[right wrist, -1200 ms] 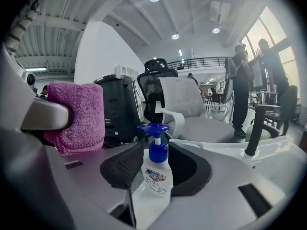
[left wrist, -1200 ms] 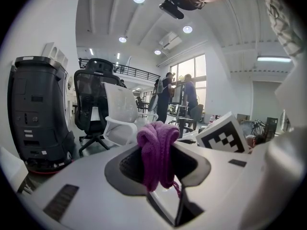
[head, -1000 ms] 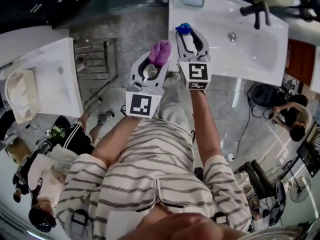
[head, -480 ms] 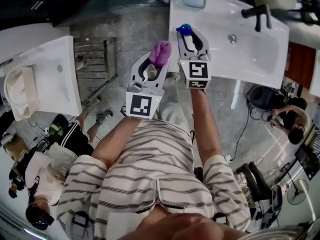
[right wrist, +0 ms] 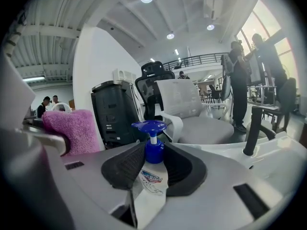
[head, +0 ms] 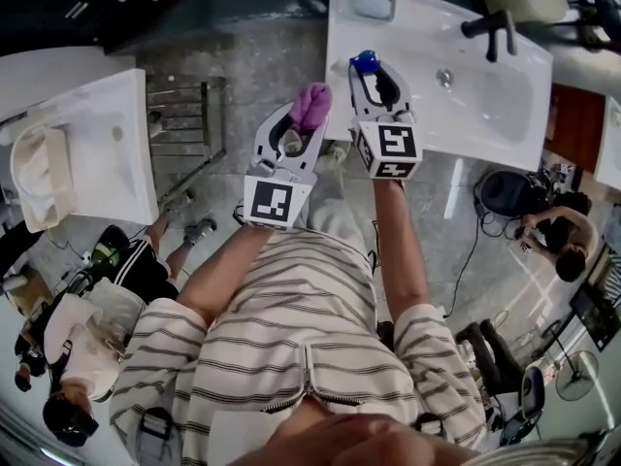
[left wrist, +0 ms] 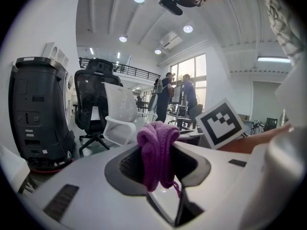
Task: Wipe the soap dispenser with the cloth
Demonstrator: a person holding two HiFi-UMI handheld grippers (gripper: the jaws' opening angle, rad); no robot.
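Purple cloth pinched in left gripper jaws, unmoved, just beside it soap dispenser (blue pump upward) clamped in right gripper jaws, just closed tighter, lifted slightly since a second ago, over white sink.

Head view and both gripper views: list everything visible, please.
soap dispenser: one, white with blue pump, between the right jaws.
cloth: one, purple, bunched in the left jaws.
washbasins: two, white, this one ahead, another at left.
faucet: one, black, on the basin ahead.
office chairs: two, one black, one white, in the room behind.
bystanders: several, around the edges.
left hand-held gripper: one, white, shut on the cloth.
right hand-held gripper: one, white, jaws have just been closing, gripping the soap dispenser.
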